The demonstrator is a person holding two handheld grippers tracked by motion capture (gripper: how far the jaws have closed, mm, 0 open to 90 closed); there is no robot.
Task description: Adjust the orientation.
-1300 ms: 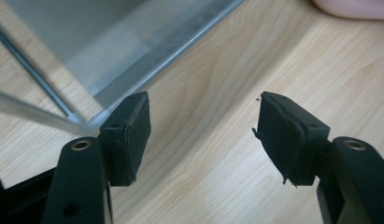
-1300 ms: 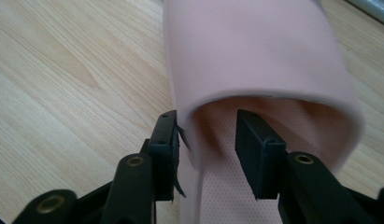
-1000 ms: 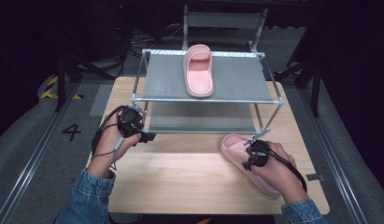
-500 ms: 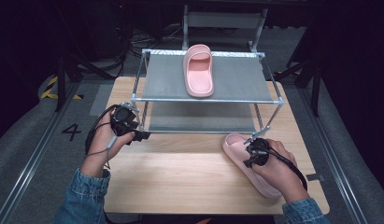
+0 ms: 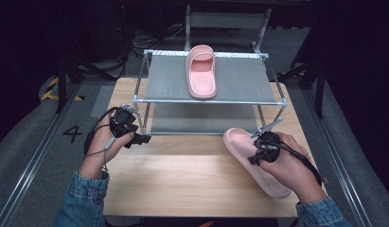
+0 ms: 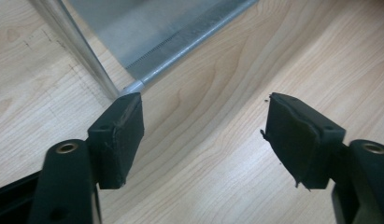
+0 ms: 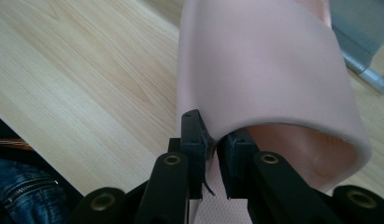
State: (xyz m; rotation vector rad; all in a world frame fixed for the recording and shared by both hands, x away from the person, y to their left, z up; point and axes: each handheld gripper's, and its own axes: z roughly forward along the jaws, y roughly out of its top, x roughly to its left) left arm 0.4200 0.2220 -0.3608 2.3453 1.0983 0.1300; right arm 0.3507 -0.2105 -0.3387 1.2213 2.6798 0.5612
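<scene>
One pink slipper (image 5: 201, 71) is already laid on the top shelf of the metal rack (image 5: 208, 100), toe toward the near edge, so that half of the job looks done. The second slipper (image 5: 251, 158) is at the right front of the wooden table (image 5: 182, 179), just beside the rack's near right leg, and is gripped by the right gripper (image 5: 264, 147). In the right gripper view the jaws are nearly closed, pinching the edge of the strap (image 7: 264, 74), one pad outside and one inside the opening. Whether the sole is clear of the table cannot be told for certain; the toe end seems raised toward the rack.

The left gripper (image 5: 135, 137) is held near the rack's near left leg with nothing between its jaws. They have just been opening and stand wide apart over bare wood, as seen in the left gripper view (image 6: 203, 135).

Left to do, by judgement: the second slipper is to be carried up and set on the shelf beside the first, then released.
</scene>
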